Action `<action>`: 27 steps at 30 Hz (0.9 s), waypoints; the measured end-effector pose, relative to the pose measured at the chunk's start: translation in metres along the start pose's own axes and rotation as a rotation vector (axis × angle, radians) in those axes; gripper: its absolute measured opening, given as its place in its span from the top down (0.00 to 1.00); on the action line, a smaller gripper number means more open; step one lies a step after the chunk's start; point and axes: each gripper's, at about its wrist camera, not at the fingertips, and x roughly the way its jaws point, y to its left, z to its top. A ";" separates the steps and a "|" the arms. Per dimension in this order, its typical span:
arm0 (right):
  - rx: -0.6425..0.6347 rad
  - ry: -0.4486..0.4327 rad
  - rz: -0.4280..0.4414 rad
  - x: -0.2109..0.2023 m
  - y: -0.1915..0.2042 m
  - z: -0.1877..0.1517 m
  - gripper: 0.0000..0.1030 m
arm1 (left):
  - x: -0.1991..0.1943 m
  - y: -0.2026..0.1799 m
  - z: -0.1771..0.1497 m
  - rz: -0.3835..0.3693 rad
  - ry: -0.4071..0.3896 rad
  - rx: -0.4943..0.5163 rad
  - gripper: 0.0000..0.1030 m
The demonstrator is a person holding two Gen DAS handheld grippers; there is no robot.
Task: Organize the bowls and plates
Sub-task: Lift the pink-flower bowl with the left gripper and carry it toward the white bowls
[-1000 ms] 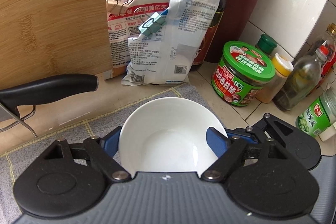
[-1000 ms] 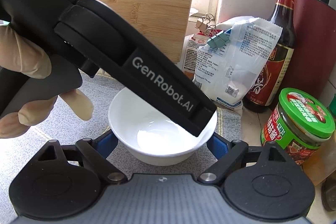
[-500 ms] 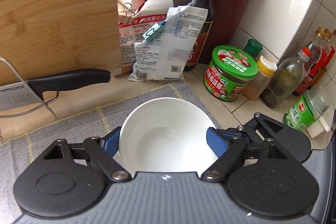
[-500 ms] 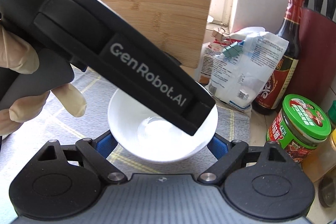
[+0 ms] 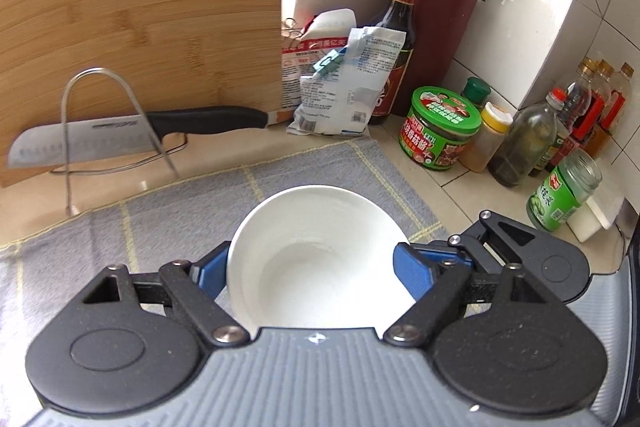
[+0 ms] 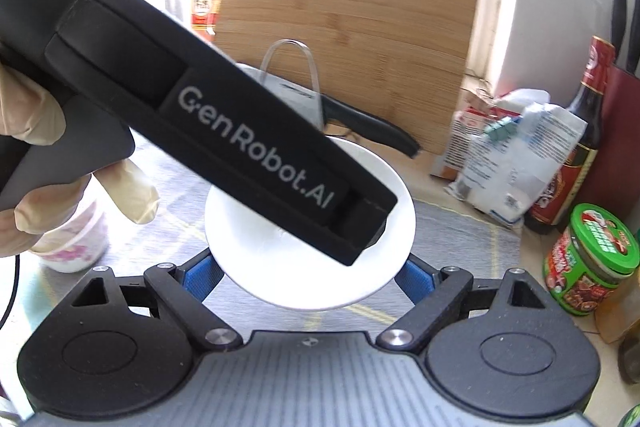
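Gripping the white bowl [image 5: 320,259] by opposite sides of its rim, the left gripper [image 5: 318,269] has its blue jaws clamped on it; the bowl sits mouth-up, tilted a little, above the grey mat [image 5: 168,223] on the tabletop [image 5: 448,171], near the mat's back right corner. Being round, it has no long axis. In the right wrist view the same bowl [image 6: 280,267] lies between the right gripper [image 6: 310,277] pads, but whether those jaws press it or stand just clear I cannot tell. A gloved hand [image 6: 32,131] holds the left gripper's body. A floral cup [image 6: 76,239] stands toward the mat's left. A knife [image 5: 132,135] rests in a wire stand before the upright cutting board [image 5: 140,7].
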 end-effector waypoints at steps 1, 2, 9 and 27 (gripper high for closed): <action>-0.005 0.000 0.003 -0.001 0.007 0.001 0.09 | -0.006 0.004 -0.004 0.005 -0.001 -0.002 0.19; -0.010 0.001 0.006 -0.003 0.014 0.002 0.09 | -0.012 0.007 -0.008 0.009 -0.004 -0.003 0.19; -0.038 -0.007 0.043 -0.010 0.066 0.010 0.09 | -0.052 0.033 -0.036 0.037 -0.020 -0.023 0.19; -0.123 0.003 0.209 0.003 0.168 0.038 0.09 | -0.125 0.110 -0.090 0.143 -0.040 -0.149 0.19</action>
